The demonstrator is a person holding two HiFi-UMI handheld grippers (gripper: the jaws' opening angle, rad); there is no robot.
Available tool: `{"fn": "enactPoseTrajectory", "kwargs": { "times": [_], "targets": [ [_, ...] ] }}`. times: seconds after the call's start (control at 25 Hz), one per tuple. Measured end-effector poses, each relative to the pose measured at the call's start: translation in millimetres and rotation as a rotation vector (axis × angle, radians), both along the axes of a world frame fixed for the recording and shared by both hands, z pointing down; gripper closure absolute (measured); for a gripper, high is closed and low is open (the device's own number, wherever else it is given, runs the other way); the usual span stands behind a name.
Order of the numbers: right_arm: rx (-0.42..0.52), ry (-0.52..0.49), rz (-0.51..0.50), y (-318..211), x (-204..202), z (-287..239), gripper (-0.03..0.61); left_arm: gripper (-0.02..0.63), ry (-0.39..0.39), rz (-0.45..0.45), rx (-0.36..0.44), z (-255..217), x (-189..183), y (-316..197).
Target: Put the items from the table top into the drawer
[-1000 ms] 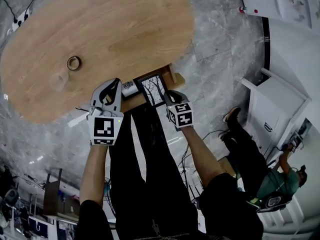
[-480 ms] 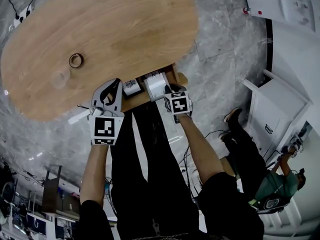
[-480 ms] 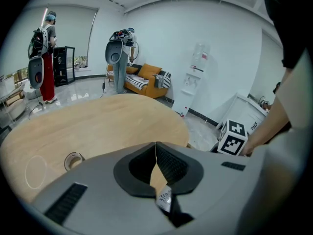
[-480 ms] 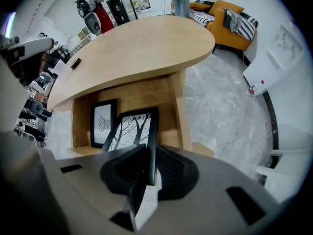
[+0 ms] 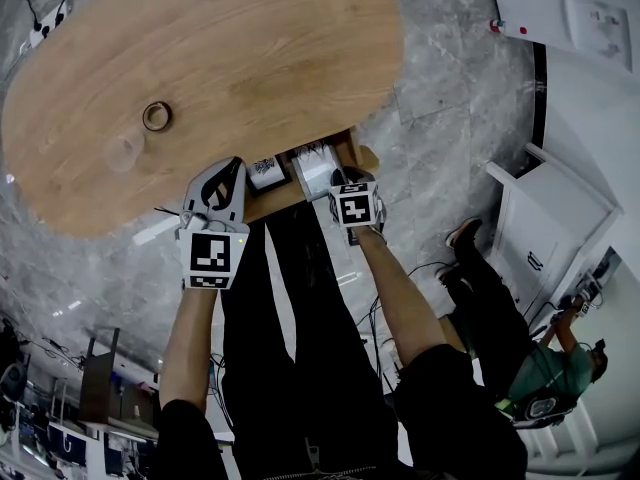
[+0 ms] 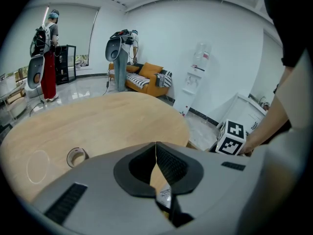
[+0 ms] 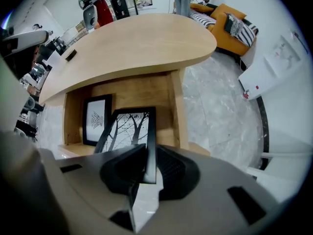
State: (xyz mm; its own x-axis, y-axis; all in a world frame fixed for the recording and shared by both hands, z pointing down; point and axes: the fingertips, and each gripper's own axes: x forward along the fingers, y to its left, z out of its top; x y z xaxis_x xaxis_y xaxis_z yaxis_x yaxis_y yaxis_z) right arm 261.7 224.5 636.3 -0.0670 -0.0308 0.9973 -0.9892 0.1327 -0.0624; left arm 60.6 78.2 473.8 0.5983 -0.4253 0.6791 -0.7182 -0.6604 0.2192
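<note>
A drawer (image 5: 352,148) stands open under the near edge of the oval wooden table (image 5: 250,48). My right gripper (image 5: 343,180) points down into it, shut on the edge of a black-framed tree picture (image 7: 129,129). That frame leans inside the drawer (image 7: 177,106), and the jaws have just been opening slightly with its edge still between the pads. A smaller framed picture (image 7: 96,119) lies flat beside it. My left gripper (image 5: 222,180) hovers at the table edge left of the drawer, shut (image 6: 156,146) and empty. A tape roll (image 5: 156,116) and a clear round thing (image 5: 125,153) sit on the tabletop.
A person sits on the marble floor at the right (image 5: 520,358), near a white cabinet (image 5: 545,218). A power strip (image 5: 45,23) lies off the table's far left end. A sofa (image 6: 146,75) and a water dispenser (image 6: 195,77) stand by the far wall.
The tree picture has tipped from face-up to steep and sunk into the drawer as my right gripper lowered toward the table edge. The left gripper has stayed put.
</note>
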Motion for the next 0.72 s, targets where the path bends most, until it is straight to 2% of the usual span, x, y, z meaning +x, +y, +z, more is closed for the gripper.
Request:
{"fn": "enactPoseTrajectory", "kwargs": {
  "times": [0.2,0.36,0.4,0.52,0.6,0.72],
  "targets": [
    [0.006,0.02,-0.003,-0.8,5.0,-3.5,0.46,0.6,-0.002,-0.008,-0.004,0.1,-5.9,1.4],
    [0.12,0.047,0.063,-13.8,10.2,-22.5,0.463,0.6,0.002,-0.023,0.001,-2.1,-11.9,-0.5],
    [0.147,0.036,0.078,-17.6,7.5,-29.1,0.487,0.6,0.004,-0.029,0.002,-2.7,-13.8,-0.8],
    [0.211,-0.051,0.107,-29.2,-12.1,-49.1,0.564,0.6,0.006,-0.048,0.005,-4.8,-20.4,-2.1],
    [0.255,-0.129,0.101,-39.3,-32.6,-62.5,0.568,0.6,0.006,-0.064,0.009,-6.6,-25.9,-3.6],
    [0.317,-0.227,0.035,-56.8,-68.6,-81.8,0.568,0.6,0.006,-0.091,0.014,-8.3,-36.4,-6.6]
  ]
}}
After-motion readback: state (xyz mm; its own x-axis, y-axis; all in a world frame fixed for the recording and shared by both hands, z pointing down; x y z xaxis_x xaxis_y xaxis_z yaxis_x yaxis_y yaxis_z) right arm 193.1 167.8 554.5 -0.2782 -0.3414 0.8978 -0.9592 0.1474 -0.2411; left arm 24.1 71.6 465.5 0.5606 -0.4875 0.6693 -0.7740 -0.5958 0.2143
